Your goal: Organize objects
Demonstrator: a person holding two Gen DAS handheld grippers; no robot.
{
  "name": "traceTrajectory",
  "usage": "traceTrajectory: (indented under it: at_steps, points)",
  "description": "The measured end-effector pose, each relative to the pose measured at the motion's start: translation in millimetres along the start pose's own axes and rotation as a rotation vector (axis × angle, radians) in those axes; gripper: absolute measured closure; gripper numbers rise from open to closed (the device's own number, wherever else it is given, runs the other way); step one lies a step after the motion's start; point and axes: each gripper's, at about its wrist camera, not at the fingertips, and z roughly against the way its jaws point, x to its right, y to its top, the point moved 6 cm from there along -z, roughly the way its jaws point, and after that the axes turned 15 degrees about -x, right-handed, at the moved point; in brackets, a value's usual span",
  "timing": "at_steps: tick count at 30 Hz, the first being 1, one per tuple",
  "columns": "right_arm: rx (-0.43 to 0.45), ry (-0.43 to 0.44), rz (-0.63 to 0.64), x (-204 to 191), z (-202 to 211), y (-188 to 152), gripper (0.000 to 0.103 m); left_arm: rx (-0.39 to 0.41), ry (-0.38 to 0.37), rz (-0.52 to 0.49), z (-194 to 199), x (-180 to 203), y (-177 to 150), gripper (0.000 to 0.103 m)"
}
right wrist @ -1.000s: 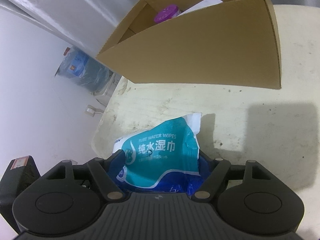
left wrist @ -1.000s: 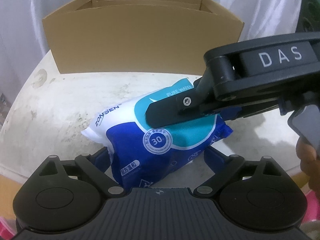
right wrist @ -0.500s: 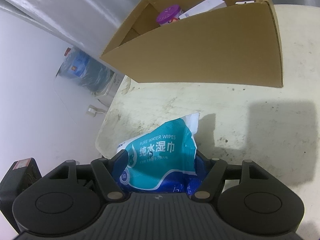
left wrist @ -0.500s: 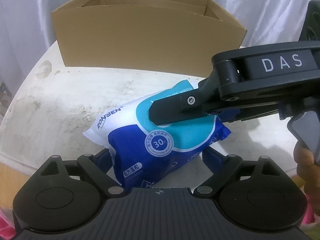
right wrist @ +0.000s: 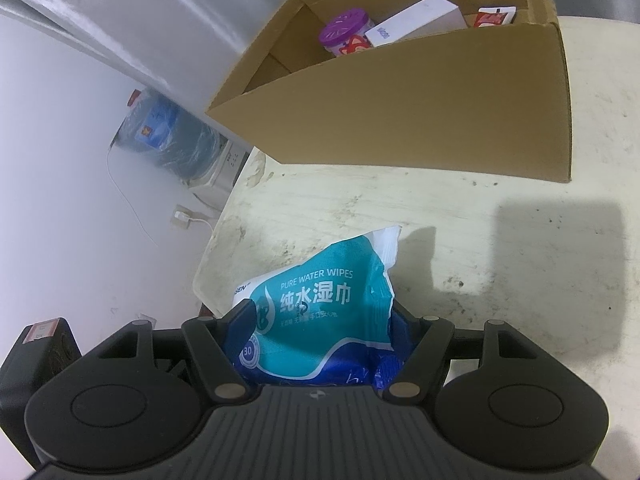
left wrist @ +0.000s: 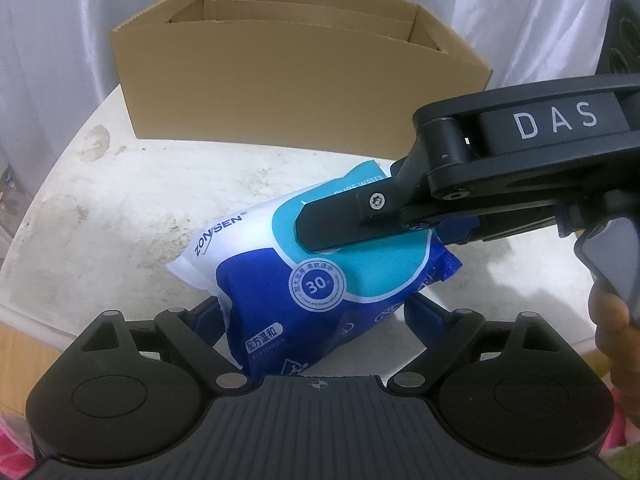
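Both grippers are clamping the wipes pack point(left wrist: 316, 280), left gripper point(left wrist: 316, 312) and right gripper point(right wrist: 320, 332) together holding it just above the table point(left wrist: 120, 208), transfer step underway; next probably carrying it over the cardboard box point(right wrist: 420, 120) rim and releasing inside.

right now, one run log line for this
stage: carry | left gripper: shut on wipes pack | right gripper: shut on wipes pack | cardboard box: ahead

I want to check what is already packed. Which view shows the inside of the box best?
The right wrist view: it looks down into the box, showing a purple-lidded jar, a white carton and a red-and-white item. The left wrist view shows only the box's front wall and inner far walls, no contents.
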Motion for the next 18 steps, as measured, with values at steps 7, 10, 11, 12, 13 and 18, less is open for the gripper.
traceTrajectory:
  at_steps: [7,10,11,12,13,18]
  points:
    - [0.005,-0.006,0.01,-3,1,-1,0.031,0.009,0.003,-0.001,3,0,-2,0.012]
    - [0.007,-0.006,0.012,-3,2,-2,0.031,0.012,0.004,-0.001,4,0,-3,0.012]
    - [0.007,-0.006,0.013,-3,2,-2,0.031,0.014,0.004,-0.001,4,0,-4,0.012]
    - [0.009,-0.006,0.014,-4,3,-2,0.031,0.015,0.004,-0.003,5,-1,-4,0.012]
    - [0.011,-0.007,0.016,-4,4,-3,0.031,0.018,0.004,-0.006,6,-1,-4,0.012]
    - [0.035,-0.006,0.036,-12,10,-2,0.031,0.045,0.014,-0.013,14,-1,-4,0.012]
